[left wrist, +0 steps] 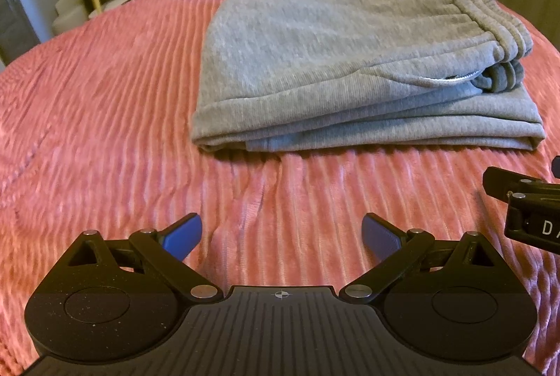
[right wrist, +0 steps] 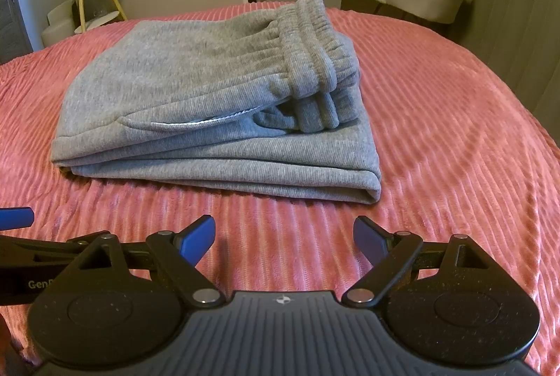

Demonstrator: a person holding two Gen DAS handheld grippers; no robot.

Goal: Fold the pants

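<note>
The grey pants (right wrist: 210,96) lie in a compact stack of layers mid-bed, on the pink ribbed bedspread (left wrist: 105,103); the folding looks finished to me. Both tools hang back near the bed's near edge, touching nothing: left hand-held gripper (left wrist: 281,237) released, right hand-held gripper (right wrist: 283,236) likewise spread wide (nothing between the blue pads). The bundle's long axis runs left-right, waistband (right wrist: 315,43) toward the right.
</note>
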